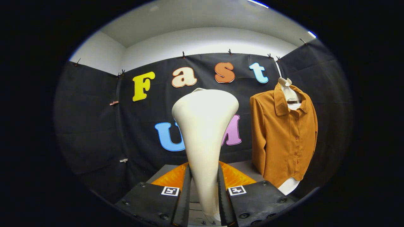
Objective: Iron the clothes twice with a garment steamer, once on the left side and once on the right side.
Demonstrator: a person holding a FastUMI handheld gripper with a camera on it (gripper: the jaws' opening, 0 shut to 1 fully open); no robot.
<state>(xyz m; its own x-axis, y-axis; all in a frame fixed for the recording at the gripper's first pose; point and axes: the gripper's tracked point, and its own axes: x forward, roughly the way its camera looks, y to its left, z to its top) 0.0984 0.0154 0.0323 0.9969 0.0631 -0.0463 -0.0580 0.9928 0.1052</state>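
A cream-white garment steamer (203,132) stands upright between my fingers, its narrow handle clamped by both of them and its wide head flaring upward. My gripper (204,192) is shut on that handle. An orange-brown button-up shirt (285,135) hangs on a white hanger (288,91) to the right of the steamer and farther away, against the black cloth wall. The steamer head is well apart from the shirt, left of its sleeve.
A white table top (243,165) lies just beyond the fingers and runs under the shirt's hem. Black cloth walls close in the back and both sides, with small clips along their upper edge.
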